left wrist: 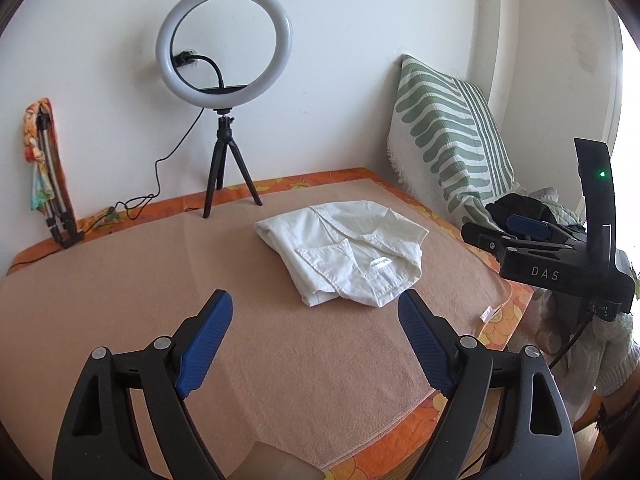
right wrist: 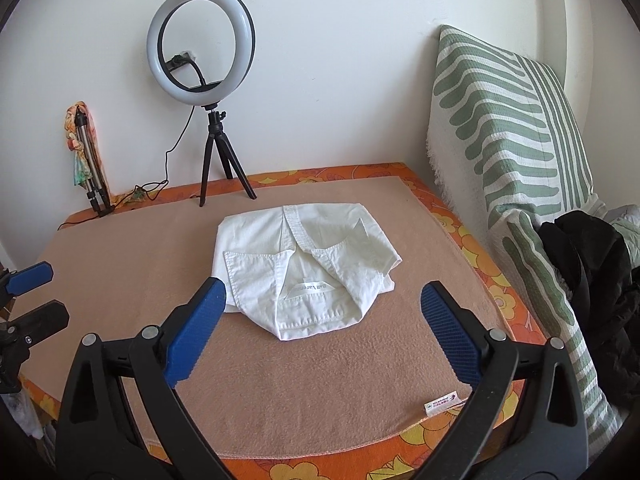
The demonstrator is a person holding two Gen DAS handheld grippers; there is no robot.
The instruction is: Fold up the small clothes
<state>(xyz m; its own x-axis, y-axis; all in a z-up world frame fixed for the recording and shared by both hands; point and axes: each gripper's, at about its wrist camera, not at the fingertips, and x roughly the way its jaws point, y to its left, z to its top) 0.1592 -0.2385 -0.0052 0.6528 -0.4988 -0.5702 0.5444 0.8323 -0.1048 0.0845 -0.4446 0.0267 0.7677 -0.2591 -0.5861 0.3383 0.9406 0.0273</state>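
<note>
A small white shirt lies folded into a compact bundle on the peach blanket, collar and label facing me. In the right wrist view the white shirt sits just beyond the fingertips. My left gripper hangs above the blanket, short of the shirt's near edge, jaws wide apart with nothing between them. My right gripper is also open and empty, held above the shirt's near end. The right gripper appears at the right of the left wrist view. The left gripper's blue fingertips show at the left edge of the right wrist view.
A ring light on a black tripod stands at the back of the blanket, its cable trailing left. A folded tripod leans on the wall at the far left. A green-striped pillow and dark clothes lie to the right.
</note>
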